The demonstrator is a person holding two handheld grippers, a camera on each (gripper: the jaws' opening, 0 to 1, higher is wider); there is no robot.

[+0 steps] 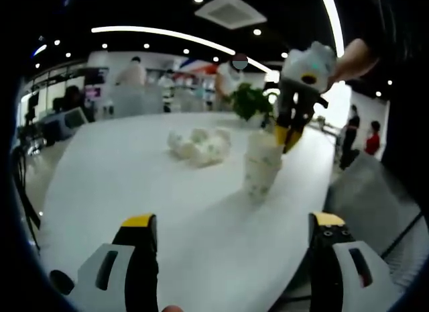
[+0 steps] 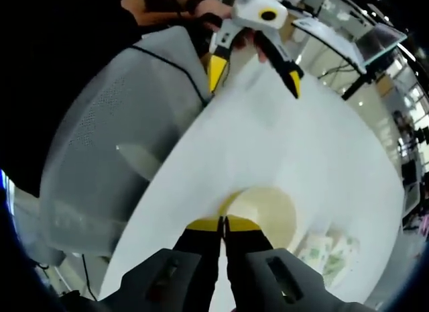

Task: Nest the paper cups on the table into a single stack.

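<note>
Stack (image 1: 263, 166) of printed paper cups upright on white table (image 1: 167, 211), toward its far right edge. Top cup (image 2: 268, 215) seen from above in right gripper view: mouth open, pale inside, looks empty. Number of cups nested: cannot tell.

Right gripper (image 1: 289, 137) over stack rim; jaws pressed together in right gripper view, tips at near rim of top cup, apparently pinching the wall, 1 jaw inside, 1 outside. Grip on rim likely, not certain.

Left gripper (image 1: 231, 231) low over bare table, well short of stack, jaws spread, holding nothing.

Crumpled pale heap (image 1: 200, 145) on table beyond and left of stack; identity unclear, possibly more cups or paper. Plant (image 1: 251, 100) at far edge.

Handling, judged: thin paper, very light, easily dented. Rolled rim stiffest part, so best pinched there, lightly. Hard squeeze on wall would ovalise mouth and spoil nesting. Empty stack tips readily if nudged sideways.
</note>
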